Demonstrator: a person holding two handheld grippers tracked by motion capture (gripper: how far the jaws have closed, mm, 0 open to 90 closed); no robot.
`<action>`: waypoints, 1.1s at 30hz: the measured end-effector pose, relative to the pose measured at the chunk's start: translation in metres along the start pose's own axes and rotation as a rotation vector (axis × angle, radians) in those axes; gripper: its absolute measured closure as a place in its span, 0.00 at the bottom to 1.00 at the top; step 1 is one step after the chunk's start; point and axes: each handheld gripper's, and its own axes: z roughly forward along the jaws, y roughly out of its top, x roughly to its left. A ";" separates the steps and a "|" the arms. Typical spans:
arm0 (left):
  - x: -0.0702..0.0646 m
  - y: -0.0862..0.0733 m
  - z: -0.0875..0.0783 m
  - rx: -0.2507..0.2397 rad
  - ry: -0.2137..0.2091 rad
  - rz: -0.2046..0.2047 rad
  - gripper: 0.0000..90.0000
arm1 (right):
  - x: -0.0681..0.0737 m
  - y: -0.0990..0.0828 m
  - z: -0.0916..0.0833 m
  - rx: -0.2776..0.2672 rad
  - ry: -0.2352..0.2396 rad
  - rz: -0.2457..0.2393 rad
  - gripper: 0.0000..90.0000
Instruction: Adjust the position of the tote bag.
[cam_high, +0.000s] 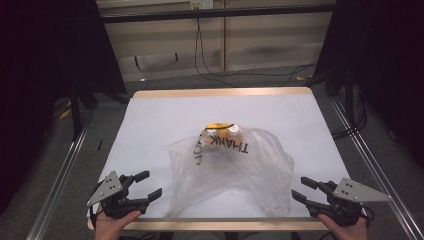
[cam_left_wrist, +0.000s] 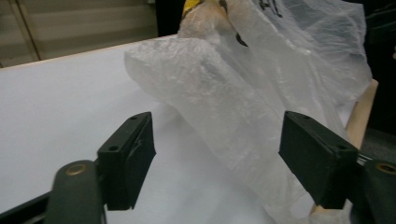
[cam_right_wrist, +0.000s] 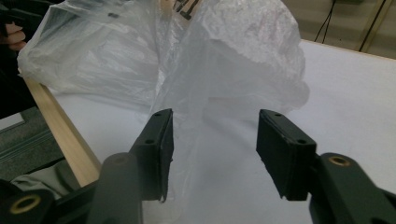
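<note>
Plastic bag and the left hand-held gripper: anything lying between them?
Nothing: in the high view, bare white table separates the left hand-held gripper from the plastic bag.

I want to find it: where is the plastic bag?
In the high view, the plastic bag lies on the table's near middle, between the left gripper and right gripper.

- A white table top (cam_high: 165, 115) with a light wooden edge (cam_high: 220, 92) stands in the middle of the room.
- The floor (cam_high: 175, 82) behind the table is grey.
- Black cables (cam_high: 210, 70) hang down the back wall and run along this floor.
- A pale panelled wall (cam_high: 270, 40) closes the far side, with a dark horizontal bar (cam_high: 215, 14) across it near the top.
- Metal rails (cam_high: 60, 175) run on the floor along both sides of the table.
- Dark black curtains (cam_high: 45, 60) hang at the left and the right.
</note>
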 end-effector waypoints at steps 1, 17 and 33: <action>-0.002 0.000 0.001 0.002 -0.007 -0.010 0.32 | 0.001 0.000 0.000 0.006 0.007 -0.001 0.55; -0.024 0.000 0.003 0.061 -0.122 0.025 0.50 | 0.023 -0.008 0.005 0.112 0.146 -0.051 0.81; -0.024 -0.002 0.016 0.124 -0.152 0.015 0.48 | 0.020 -0.015 0.037 0.284 0.151 -0.099 0.68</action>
